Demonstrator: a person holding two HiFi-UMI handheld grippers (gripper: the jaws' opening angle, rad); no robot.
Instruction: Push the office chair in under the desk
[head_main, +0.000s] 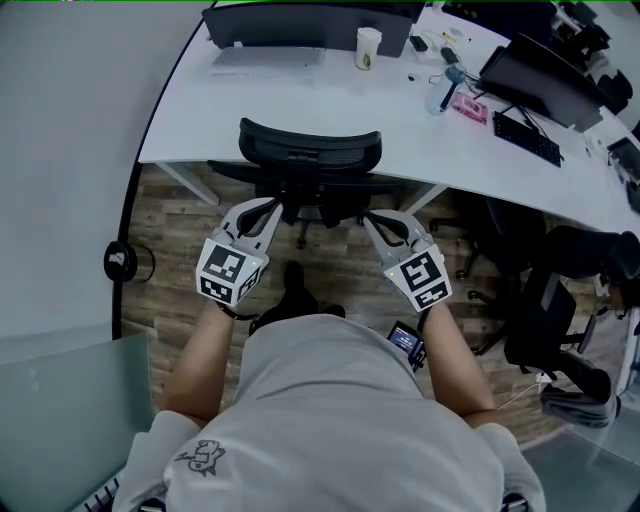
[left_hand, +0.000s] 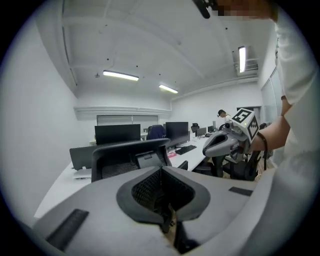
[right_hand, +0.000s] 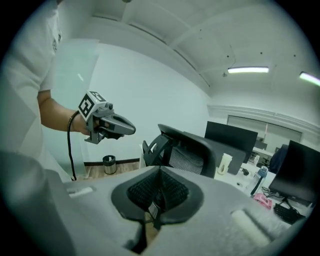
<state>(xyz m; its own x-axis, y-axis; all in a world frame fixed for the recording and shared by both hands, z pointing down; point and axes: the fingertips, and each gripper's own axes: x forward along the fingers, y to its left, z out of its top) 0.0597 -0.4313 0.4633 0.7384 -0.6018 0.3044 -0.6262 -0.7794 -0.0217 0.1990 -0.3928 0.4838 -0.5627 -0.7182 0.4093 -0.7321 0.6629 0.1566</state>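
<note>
Jaws of L gripper (left_hand: 161, 170) closed tip to tip, nothing betw. them; same for R gripper (right_hand: 160, 171), pads together, empty. Both held side by side in front of the person, aimed at the chair (head_main: 310, 150), tips short of its back, no contact in either gripper view. Chair tucked in: seat under the desk (head_main: 200, 110), curved black back at the desk's near edge, approx. centred betw. the two grippers. On desk top, beyond chair: dark monitor (head_main: 300, 25), pale cup (head_main: 368, 47) just right of it, clear bottle (head_main: 445, 90) further right, black keyboard (head_main: 527, 137) toward right end. Wood floor (head_main: 170, 230) below; small round bin (head_main: 122, 262) at left by the wall, well apart from chair
</note>
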